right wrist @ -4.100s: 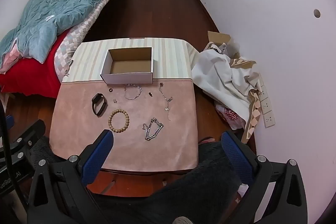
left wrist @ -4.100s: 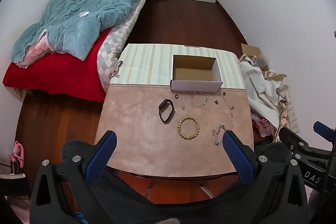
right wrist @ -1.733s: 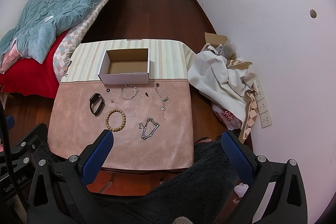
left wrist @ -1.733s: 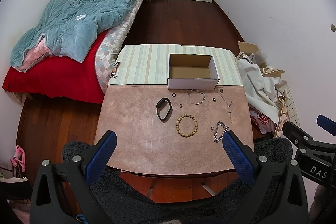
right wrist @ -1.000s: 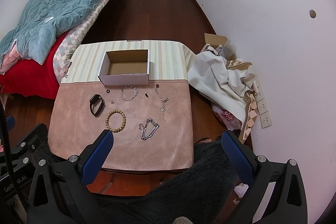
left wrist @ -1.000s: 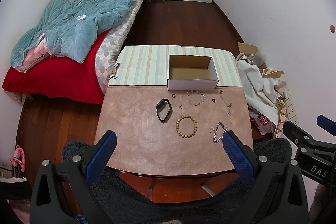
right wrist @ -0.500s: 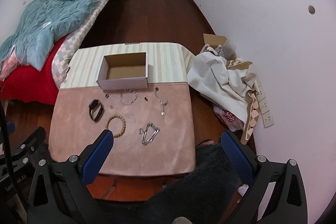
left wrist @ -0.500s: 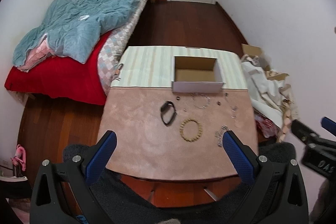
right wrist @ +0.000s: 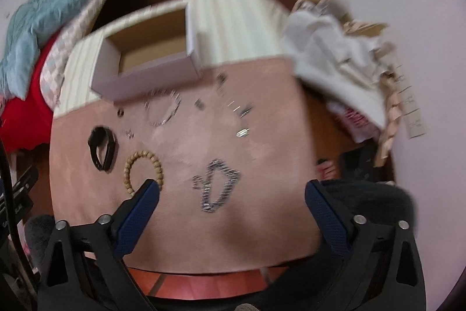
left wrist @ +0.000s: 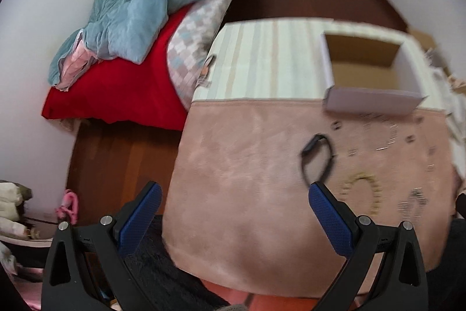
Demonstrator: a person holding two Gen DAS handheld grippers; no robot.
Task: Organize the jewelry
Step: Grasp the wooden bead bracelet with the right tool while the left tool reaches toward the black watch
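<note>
Jewelry lies on the pink mat (right wrist: 180, 226) of a low table: a black band (right wrist: 102, 146), a wooden bead bracelet (right wrist: 142, 169), a silver chain (right wrist: 217, 184), a thin silver bracelet (right wrist: 163, 108), a thin necklace (right wrist: 240, 110) and small rings. An open, empty cardboard box (right wrist: 151, 54) stands behind them. My right gripper (right wrist: 231, 194) is open above the silver chain. My left gripper (left wrist: 231, 196) is open over the mat's left part; the black band (left wrist: 317, 158) is by its right finger. The box (left wrist: 370, 72) shows at the right there.
A bed with a red sheet and blue quilt (left wrist: 145, 5) stands left of the table. White cloth and cardboard (right wrist: 335, 54) lie on the floor at the right. The table's far half has a striped cover (left wrist: 262, 57). Dark wooden floor lies beyond.
Both grippers have dropped quickly toward the table; the views are blurred. The left view has swung left, the right has closed in on the silver chain. Both stay open.
</note>
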